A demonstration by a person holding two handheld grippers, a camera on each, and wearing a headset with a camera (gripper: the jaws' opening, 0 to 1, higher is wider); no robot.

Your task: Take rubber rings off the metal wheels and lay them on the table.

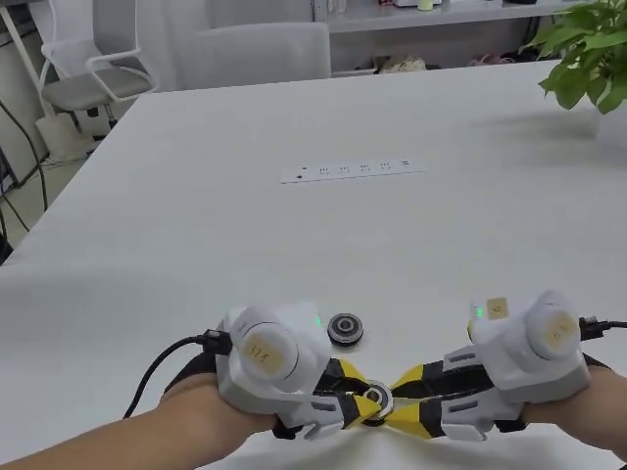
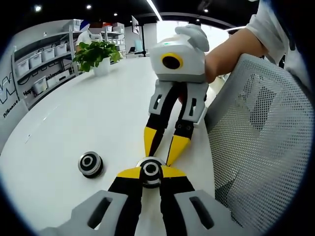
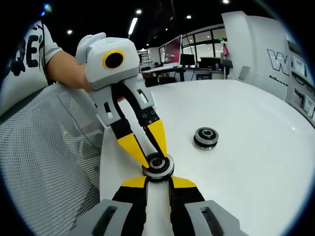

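A metal wheel [image 1: 373, 399] with a black rubber ring sits between both grippers near the table's front edge. My left gripper [image 1: 364, 399] comes in from the left and is shut on the wheel [image 2: 150, 170], one yellow tip on each side. My right gripper [image 1: 385, 401] comes from the right, and its tips pinch the same wheel [image 3: 158, 166] at its rim. In the left gripper view the right gripper [image 2: 162, 149] reaches down onto the wheel's far edge. A second wheel [image 1: 345, 329] [image 2: 90, 163] [image 3: 206, 137] with its black ring lies flat on the white table, just beyond.
A white power strip [image 1: 353, 170] lies at mid-table. A potted plant [image 1: 588, 59] stands at the far right corner. White chairs [image 1: 88, 69] stand beyond the far left edge, and a grey mesh chair [image 2: 266, 147] is close behind the grippers.
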